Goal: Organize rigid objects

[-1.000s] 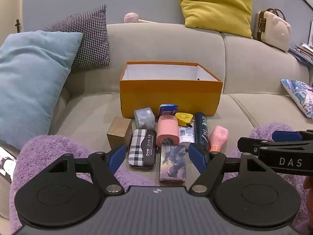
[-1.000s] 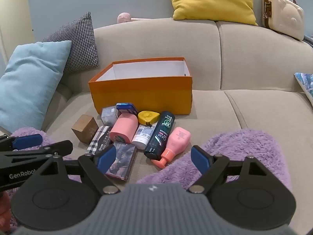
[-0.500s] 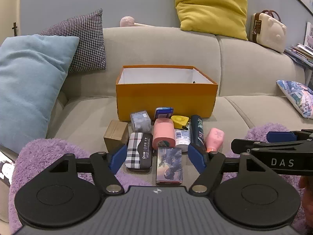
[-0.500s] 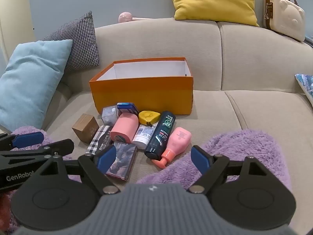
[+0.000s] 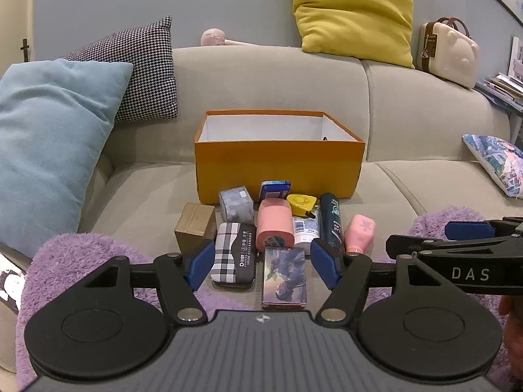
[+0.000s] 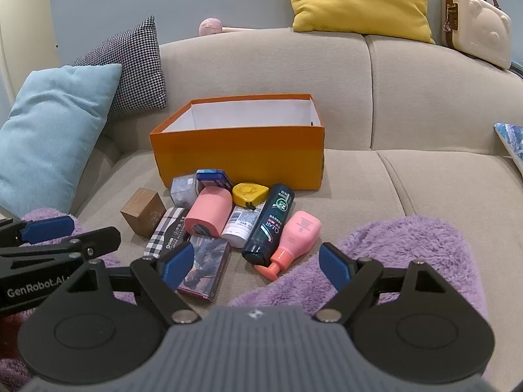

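An open orange box (image 5: 278,170) (image 6: 238,153) with a white inside stands on the beige sofa. In front of it lies a cluster: a brown cube (image 5: 195,225), a plaid case (image 5: 234,253), a pink cylinder (image 5: 274,227), a picture card box (image 5: 284,277), a dark bottle (image 5: 330,222), a pink bottle (image 6: 295,238), a yellow tape measure (image 6: 250,193). My left gripper (image 5: 263,266) is open and empty, just before the card box. My right gripper (image 6: 256,266) is open and empty, near the pink bottle's cap.
A purple fluffy blanket (image 6: 402,254) lies at the near edge on both sides. A light blue pillow (image 5: 49,137) and a houndstooth pillow (image 5: 140,72) sit at the left. A yellow pillow (image 5: 353,13) and a cream case (image 5: 449,54) rest on the sofa back.
The left gripper has pulled back and risen slightly, so the cluster looks smaller and higher. The right gripper has barely moved. No object has shifted.
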The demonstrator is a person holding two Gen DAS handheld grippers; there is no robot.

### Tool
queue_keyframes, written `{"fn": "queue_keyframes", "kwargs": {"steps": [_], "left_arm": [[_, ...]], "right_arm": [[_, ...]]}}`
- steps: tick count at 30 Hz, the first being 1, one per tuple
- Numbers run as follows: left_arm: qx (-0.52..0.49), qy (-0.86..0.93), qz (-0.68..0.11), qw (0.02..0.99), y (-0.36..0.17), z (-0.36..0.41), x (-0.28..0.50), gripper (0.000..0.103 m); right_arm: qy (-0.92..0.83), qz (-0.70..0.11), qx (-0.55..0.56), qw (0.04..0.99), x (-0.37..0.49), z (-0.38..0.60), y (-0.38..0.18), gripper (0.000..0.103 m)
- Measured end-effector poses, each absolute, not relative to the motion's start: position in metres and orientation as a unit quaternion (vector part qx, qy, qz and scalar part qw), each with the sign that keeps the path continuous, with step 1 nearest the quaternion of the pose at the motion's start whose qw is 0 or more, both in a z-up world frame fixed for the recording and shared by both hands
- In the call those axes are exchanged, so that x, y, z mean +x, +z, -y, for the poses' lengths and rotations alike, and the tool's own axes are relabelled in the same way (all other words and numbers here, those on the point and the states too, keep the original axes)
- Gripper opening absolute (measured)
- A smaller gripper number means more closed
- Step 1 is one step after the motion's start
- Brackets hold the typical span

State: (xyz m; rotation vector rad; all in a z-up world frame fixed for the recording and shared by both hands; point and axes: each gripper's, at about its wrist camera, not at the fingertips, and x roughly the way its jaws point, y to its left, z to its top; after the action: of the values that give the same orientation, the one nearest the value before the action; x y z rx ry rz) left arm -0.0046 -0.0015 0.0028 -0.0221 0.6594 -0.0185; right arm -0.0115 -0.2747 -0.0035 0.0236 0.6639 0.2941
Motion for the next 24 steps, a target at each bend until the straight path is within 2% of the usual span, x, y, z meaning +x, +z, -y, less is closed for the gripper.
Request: {"fn": "queue_keyframes", "kwargs": {"steps": [24], "left_arm": [[-0.022, -0.016, -0.326, 0.945, 0.0, -0.0004, -0.0058, 0.079]], "right_arm": [[0.146, -0.329, 0.01, 0.933, -0.0138, 0.2741, -0.0065, 0.084]]}}
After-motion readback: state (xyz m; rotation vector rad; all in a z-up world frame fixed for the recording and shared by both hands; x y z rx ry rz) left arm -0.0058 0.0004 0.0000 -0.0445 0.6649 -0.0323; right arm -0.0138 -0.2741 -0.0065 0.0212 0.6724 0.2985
